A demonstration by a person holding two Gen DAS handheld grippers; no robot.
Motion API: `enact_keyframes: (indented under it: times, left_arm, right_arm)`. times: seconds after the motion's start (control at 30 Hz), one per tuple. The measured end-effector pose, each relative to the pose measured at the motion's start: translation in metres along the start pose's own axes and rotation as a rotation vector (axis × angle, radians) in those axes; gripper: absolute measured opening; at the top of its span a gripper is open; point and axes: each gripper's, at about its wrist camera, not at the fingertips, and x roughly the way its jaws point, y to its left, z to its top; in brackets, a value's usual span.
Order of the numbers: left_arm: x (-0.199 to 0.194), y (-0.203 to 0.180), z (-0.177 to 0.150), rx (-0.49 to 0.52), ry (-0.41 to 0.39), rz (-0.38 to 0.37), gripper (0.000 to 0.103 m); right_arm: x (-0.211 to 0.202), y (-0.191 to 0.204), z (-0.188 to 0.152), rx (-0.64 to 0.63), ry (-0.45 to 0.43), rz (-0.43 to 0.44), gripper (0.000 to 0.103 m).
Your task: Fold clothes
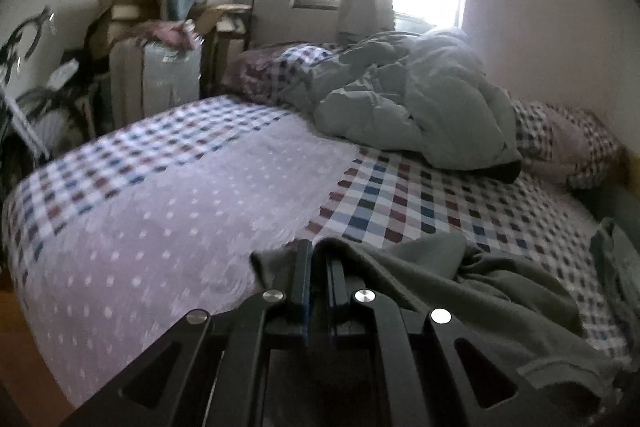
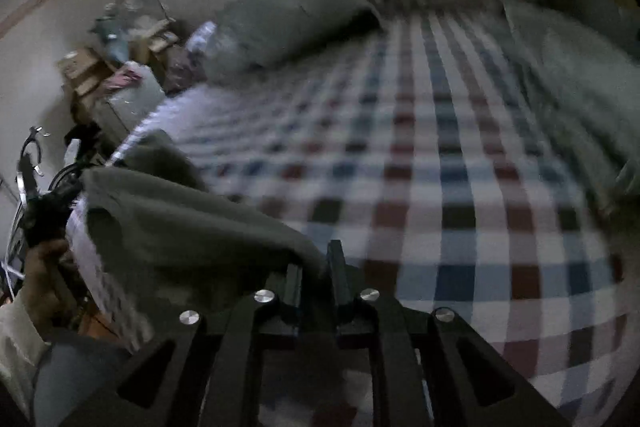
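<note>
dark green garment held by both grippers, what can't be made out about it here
- Dark green garment: its type and full shape; left wrist view, bunched, cut by the lower edge.
- Its grip in the right gripper: right wrist view, motion blur.
- Grey-green folded cloth: left wrist view, cut by the right edge.

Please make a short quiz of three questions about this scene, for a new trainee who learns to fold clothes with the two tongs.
1. True or false: the left tongs are shut on the grey garment.
2. What lies heaped at the head of the bed? A) a pale duvet B) a stack of books C) a suitcase
3. Fill in: the bed sheet under the right tongs has a ______ pattern.

Key
1. True; cloth drapes over both closed fingers.
2. A, the duvet.
3. Checked, in blue, red and white squares.
</note>
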Motion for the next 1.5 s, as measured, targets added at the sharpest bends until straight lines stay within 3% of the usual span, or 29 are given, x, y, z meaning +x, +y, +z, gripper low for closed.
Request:
enact_keyframes:
  times: [0.03, 0.17, 0.5, 0.6, 0.73, 1.0, 1.33, 1.5]
  left_arm:
    - [0.006, -0.003, 0.001, 0.014, 0.006, 0.001, 0.005]
    - [0.025, -0.014, -0.001, 0.062, 0.025, 0.004, 0.005]
    - [0.031, -0.016, -0.004, 0.068, 0.041, -0.011, 0.005]
    - [0.032, -0.019, -0.005, 0.080, 0.046, -0.015, 0.005]
    - [0.032, -0.019, -0.005, 0.082, 0.042, -0.022, 0.005]
    - [0.029, -0.016, -0.004, 0.078, 0.038, -0.037, 0.005]
    - [0.026, -0.014, -0.004, 0.078, 0.028, -0.042, 0.005]
    - [0.025, -0.012, -0.004, 0.079, 0.026, -0.046, 0.005]
  right_arm:
    - [0.003, 0.001, -0.001, -0.024, 0.000, -0.049, 0.032]
    - [-0.001, 0.012, -0.008, -0.158, -0.045, -0.204, 0.060]
    - [-0.006, 0.075, -0.045, -0.728, -0.230, -0.514, 0.062]
    - [0.009, 0.090, -0.062, -0.897, -0.256, -0.596, 0.062]
    - [0.022, 0.096, -0.073, -1.027, -0.254, -0.648, 0.062]
    - [0.041, 0.094, -0.066, -1.058, -0.199, -0.680, 0.062]
    - [0.041, 0.087, -0.053, -0.981, -0.203, -0.748, 0.060]
    - [0.047, 0.094, -0.055, -0.990, -0.193, -0.737, 0.052]
